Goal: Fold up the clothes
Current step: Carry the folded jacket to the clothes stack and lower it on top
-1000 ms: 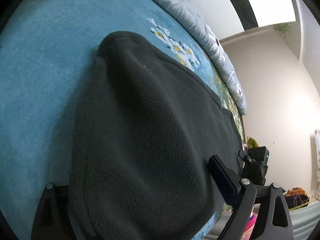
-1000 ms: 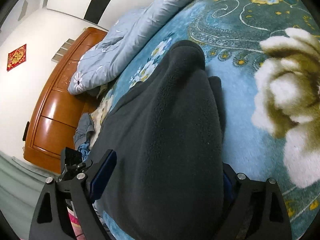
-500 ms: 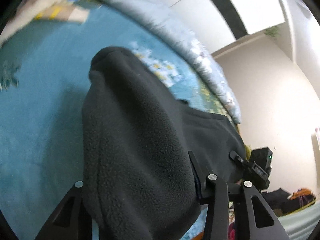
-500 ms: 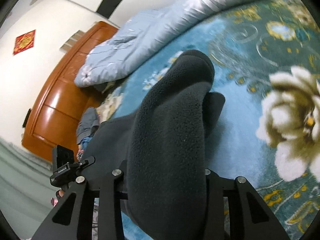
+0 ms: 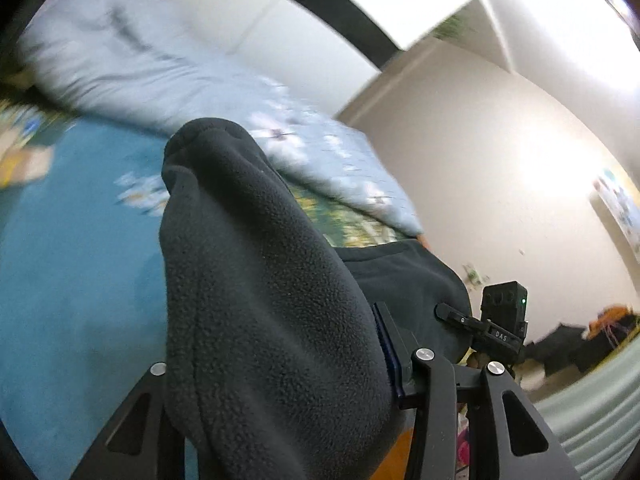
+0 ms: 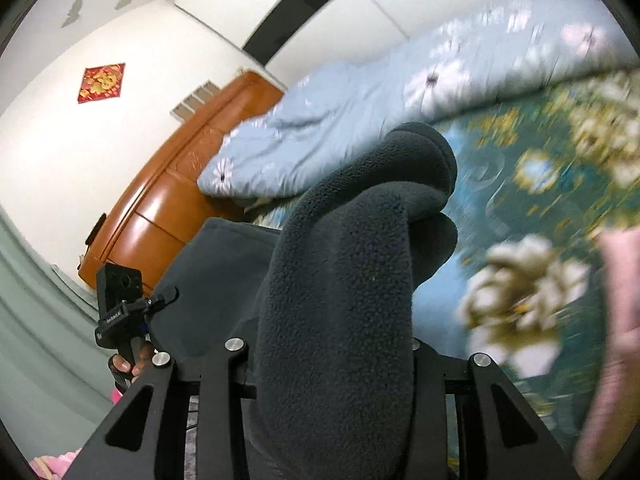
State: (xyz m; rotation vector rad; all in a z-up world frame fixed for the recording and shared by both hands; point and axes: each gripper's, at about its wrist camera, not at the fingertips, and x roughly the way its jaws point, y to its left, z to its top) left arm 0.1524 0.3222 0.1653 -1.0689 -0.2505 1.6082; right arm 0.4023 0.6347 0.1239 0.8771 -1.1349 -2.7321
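Observation:
A dark grey fleece garment (image 5: 260,300) fills the middle of the left wrist view, bunched thick between the fingers. My left gripper (image 5: 280,368) is shut on one end of it and holds it above the blue floral bedspread (image 5: 72,272). My right gripper (image 6: 332,360) is shut on the other end of the fleece garment (image 6: 340,280), also lifted. The fabric hangs in a sheet between both grippers. Each gripper shows in the other's view: the right one (image 5: 500,324), the left one (image 6: 120,304). The fingertips are hidden by fleece.
A light blue flowered quilt (image 6: 380,108) lies rolled along the far side of the bed. A wooden headboard (image 6: 168,200) stands at the left in the right wrist view. A pink cloth (image 6: 616,340) is at that view's right edge. Dark clutter (image 5: 580,344) sits on the floor by the wall.
Both grippers closed on the fleece and lifted it off the bedspread. The views have tilted upward, showing more wall and quilt.

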